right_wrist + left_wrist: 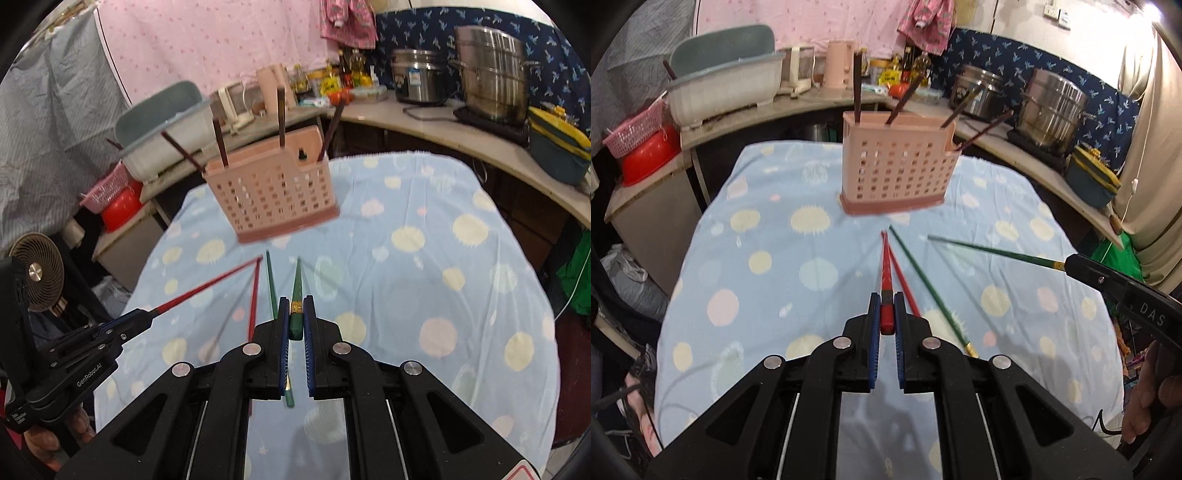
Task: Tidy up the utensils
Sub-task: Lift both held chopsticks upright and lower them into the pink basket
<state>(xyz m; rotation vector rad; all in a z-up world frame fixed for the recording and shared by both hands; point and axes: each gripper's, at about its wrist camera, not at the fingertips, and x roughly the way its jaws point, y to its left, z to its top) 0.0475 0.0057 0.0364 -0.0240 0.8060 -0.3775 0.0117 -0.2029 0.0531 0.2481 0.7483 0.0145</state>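
- Chopsticks are what I'm sorting: my left fingers (pixel 886 314) are clamped on the thick end of a glossy red chopstick (pixel 885 273), its tip aimed at the holder ahead.
- My right fingers (pixel 296 316) are clamped on the thick end of a dark green chopstick with a gold band (pixel 296 295), also aimed forward and raised off the cloth.
- Just beside them, on the pale blue dotted cloth covering the tabletop (pixel 768 258), the second red chopstick (pixel 905 288) and the second green chopstick (pixel 923 280) lie loose, tips toward the holder.
- Farther out stands the pink perforated plastic utensil holder (pixel 894 170), upright near the tabletop's far edge, with four dark brown chopsticks (pixel 857 88) already leaning in its compartments.
- By my reckoning the brown ones are done, two coloured sticks are in hand but not yet in, and two wait on the cloth.
- Next comes lining each tip over an open compartment; the thin tips could catch on the rim.
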